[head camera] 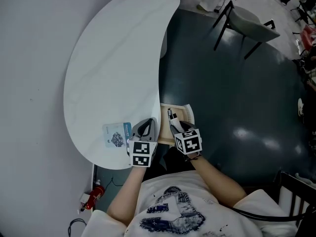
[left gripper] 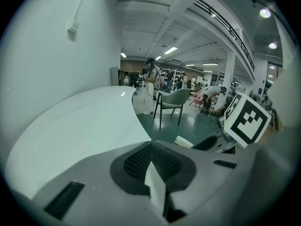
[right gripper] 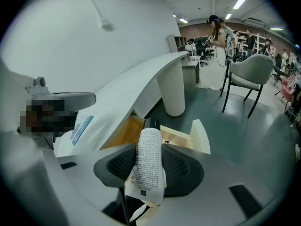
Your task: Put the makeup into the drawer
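Your forearms and the two marker cubes sit closest in the head view, at the near rim of the white tabletop. Starting at the left, a small printed card lies flat on it, just beside the left claw, whose jaws are pressed together with nothing I can make out between them. To its right, the right claw is clamped across the middle of the makeup tube, dark cap leading, poised above the open wooden drawer.

What could go wrong, as I judge it:
- The drawer is only partly pulled out from under the tabletop, so the mouth is short. Come in too shallow and the cap may strike the tabletop's edge or the drawer's front panel.
- Let go too high and the tube (round and slick, by the look of it) could bounce or roll out over the low wall.
- The left claw hangs close by; a sideways drift could knock your two claws together.

Only the right gripper view shows the pads biting the tube and the drawer's bare wooden floor. Only the head view shows both claws side by side and the card. From the left gripper view you get the right claw's cube, but almost nothing of the drawer.
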{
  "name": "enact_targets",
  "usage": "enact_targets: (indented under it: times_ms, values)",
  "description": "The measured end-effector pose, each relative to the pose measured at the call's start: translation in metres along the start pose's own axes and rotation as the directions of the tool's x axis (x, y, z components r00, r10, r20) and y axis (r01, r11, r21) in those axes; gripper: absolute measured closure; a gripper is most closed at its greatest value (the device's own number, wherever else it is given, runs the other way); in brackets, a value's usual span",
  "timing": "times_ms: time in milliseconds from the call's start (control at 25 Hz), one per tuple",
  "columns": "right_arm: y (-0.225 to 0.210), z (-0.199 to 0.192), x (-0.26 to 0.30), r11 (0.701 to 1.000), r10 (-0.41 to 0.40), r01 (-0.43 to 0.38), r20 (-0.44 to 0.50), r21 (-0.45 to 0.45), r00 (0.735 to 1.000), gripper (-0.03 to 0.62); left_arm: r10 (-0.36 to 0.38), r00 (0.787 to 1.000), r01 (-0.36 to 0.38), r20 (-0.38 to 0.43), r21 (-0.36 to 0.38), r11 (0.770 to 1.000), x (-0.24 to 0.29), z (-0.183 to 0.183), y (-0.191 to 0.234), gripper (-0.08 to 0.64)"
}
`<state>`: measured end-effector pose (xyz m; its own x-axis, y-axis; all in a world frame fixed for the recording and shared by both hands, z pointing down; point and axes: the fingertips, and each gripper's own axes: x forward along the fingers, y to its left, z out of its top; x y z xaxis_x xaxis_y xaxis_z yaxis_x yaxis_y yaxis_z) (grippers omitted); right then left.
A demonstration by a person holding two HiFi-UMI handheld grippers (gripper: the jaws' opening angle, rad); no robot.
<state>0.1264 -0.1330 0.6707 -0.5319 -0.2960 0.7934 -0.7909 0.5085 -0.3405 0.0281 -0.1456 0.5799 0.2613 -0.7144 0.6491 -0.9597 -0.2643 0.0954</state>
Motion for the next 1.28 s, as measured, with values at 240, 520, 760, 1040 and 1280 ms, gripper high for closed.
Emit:
enact_targets:
  times_ms: [240,520,760,1040,1280]
  values:
    - [0.002,-0.005,0.015,1.0,0.018,-0.018,-0.009,-0.003,1.0,0.408,0.015,1.0,-0.015,-0.003,-0.024,1.0,0.004,-0.009,0.001,0.514]
    - [0.002,-0.01,0.035,0.999,0.031,-0.031,-0.008,0.023,0.999,0.408,0.037,0.999,-0.037,0.014,-0.02,0.999,0.01,-0.011,0.008,0.514]
    - [0.001,-0.015,0.053,0.998,0.04,-0.04,-0.002,0.047,0.999,0.408,0.047,0.999,-0.047,0.017,-0.009,0.999,0.017,-0.017,0.016,0.514]
    - [0.008,-0.028,0.068,0.999,0.032,-0.031,-0.031,0.021,0.999,0.408,0.035,0.999,-0.035,0.015,0.001,0.999,0.027,-0.022,0.019,0.514]
    - [0.011,-0.029,0.082,1.0,0.024,-0.025,-0.031,-0.014,0.999,0.408,0.035,0.999,-0.035,0.013,0.018,0.999,0.032,-0.024,0.02,0.514]
